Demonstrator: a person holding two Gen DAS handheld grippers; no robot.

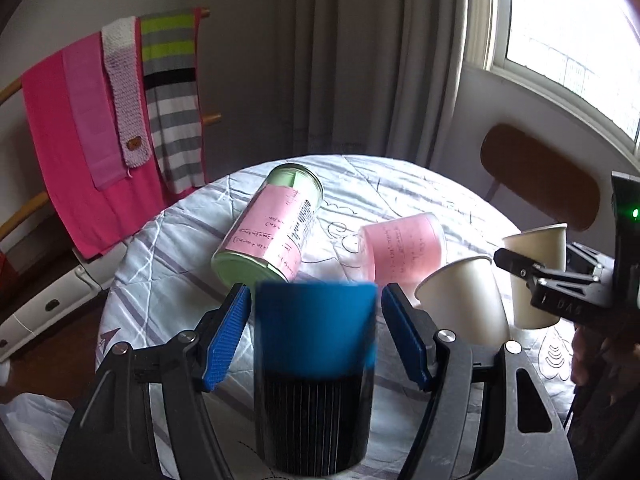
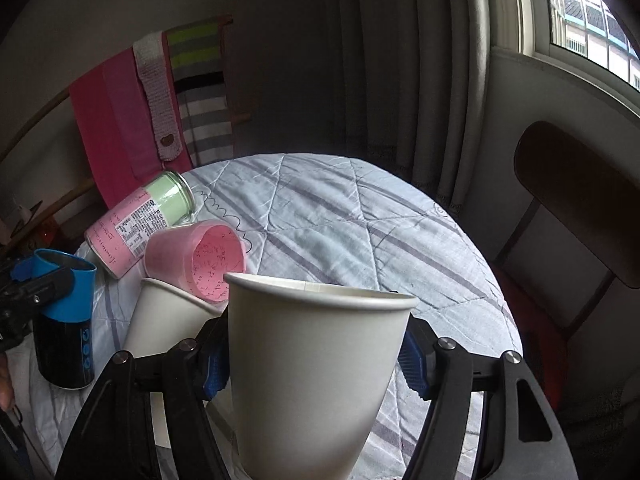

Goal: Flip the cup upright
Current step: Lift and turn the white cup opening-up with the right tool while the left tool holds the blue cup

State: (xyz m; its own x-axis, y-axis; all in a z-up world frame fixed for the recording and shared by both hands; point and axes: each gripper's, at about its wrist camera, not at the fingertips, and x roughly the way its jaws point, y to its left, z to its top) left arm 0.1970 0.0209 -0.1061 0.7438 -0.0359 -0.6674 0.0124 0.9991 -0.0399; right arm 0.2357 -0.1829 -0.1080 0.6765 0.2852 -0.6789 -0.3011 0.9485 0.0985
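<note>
- The left gripper (image 1: 314, 330) stands with its blue fingers (image 1: 226, 334) spread, one on each side of the blue cup (image 1: 316, 368); there is a gap at each side and neither pad touches it.
- The blue cup stands upright near the surface's (image 2: 360, 216) left edge, mouth up, with a blue upper band and a dark ribbed lower part.
- The right gripper (image 2: 314, 364) has its fingers (image 2: 412, 364) pressed against the sides of a white paper cup (image 2: 316, 364), which is upright with its mouth up.
- A second paper cup (image 2: 168, 320) stands upright just left of the held one, between it and the blue cup.
- A pink cup (image 2: 200, 262) lies on its side behind the second paper cup, mouth turned toward the right wrist camera.
- A jar (image 1: 272, 228) with a pink label lies on its side toward the surface's far left edge, close to the pink cup.
- A quilted striped cloth covers the round surface.
- A chair (image 2: 576, 204) stands off the right edge.
- Cloths (image 1: 84, 128) hang on a rack beyond the far left edge.
</note>
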